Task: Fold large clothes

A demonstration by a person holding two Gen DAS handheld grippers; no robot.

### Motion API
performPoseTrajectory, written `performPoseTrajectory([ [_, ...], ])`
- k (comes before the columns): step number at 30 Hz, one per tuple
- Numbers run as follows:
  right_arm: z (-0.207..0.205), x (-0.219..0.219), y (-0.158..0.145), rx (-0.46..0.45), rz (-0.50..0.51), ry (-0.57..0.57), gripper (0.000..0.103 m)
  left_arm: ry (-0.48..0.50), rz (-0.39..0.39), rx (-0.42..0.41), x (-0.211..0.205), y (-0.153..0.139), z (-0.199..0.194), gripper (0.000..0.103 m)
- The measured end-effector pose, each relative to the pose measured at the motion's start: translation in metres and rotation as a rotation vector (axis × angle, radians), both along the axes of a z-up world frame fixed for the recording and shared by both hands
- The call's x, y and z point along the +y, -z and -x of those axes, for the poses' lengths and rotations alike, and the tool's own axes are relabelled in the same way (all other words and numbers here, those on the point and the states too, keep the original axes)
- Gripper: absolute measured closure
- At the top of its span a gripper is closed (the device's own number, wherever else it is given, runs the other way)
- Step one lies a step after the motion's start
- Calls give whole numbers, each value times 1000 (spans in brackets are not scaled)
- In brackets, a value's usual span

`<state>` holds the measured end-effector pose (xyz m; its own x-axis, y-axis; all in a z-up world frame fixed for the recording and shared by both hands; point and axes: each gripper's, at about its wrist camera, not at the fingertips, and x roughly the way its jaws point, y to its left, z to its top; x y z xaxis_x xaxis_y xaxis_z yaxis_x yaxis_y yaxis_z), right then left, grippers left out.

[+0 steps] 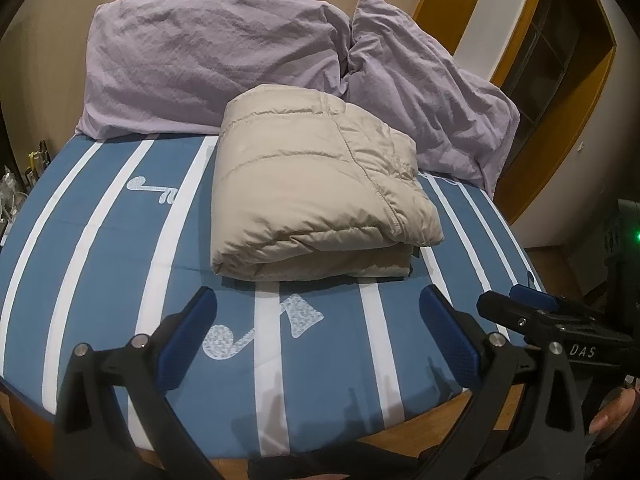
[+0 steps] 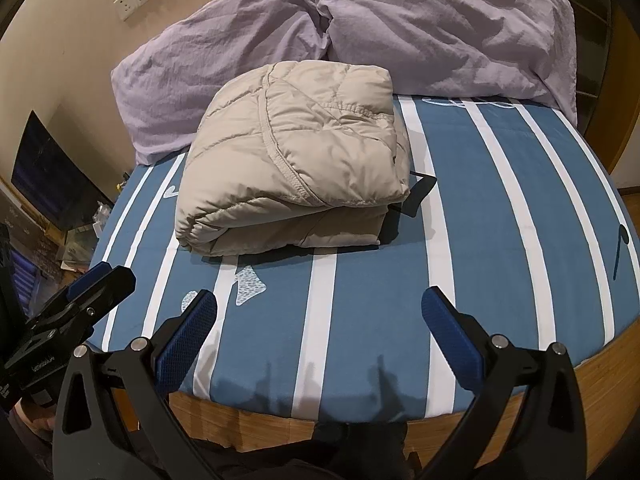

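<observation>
I have the beige quilted puffer jacket (image 1: 320, 184) already folded into a thick bundle on the blue bed sheet with white stripes and music-note prints (image 1: 100, 240), just in front of the two lilac pillows (image 1: 208, 60). My left gripper (image 1: 320, 344) and right gripper (image 2: 320, 344) hover near the bed's foot edge, both spread wide and holding nothing. I judge the fold done; to finish well I'd press the top layer flat and tuck the dark strap (image 2: 416, 192) sticking out. The only legible writing is "DAS" (image 1: 581, 350) on the right gripper.
</observation>
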<state>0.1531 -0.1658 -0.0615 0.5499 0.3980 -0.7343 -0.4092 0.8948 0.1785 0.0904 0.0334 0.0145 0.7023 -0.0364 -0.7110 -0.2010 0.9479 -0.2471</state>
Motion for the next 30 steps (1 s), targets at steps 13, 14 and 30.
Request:
performPoseTrajectory([
  [13, 1, 5, 3, 11, -2, 8, 1, -3, 3, 3, -1, 1, -1, 2],
  [14, 1, 5, 3, 12, -2, 10, 1, -2, 4, 3, -1, 1, -1, 2],
  [30, 2, 4, 5, 16, -4, 15, 1, -3, 1, 6, -3, 2, -2, 2],
])
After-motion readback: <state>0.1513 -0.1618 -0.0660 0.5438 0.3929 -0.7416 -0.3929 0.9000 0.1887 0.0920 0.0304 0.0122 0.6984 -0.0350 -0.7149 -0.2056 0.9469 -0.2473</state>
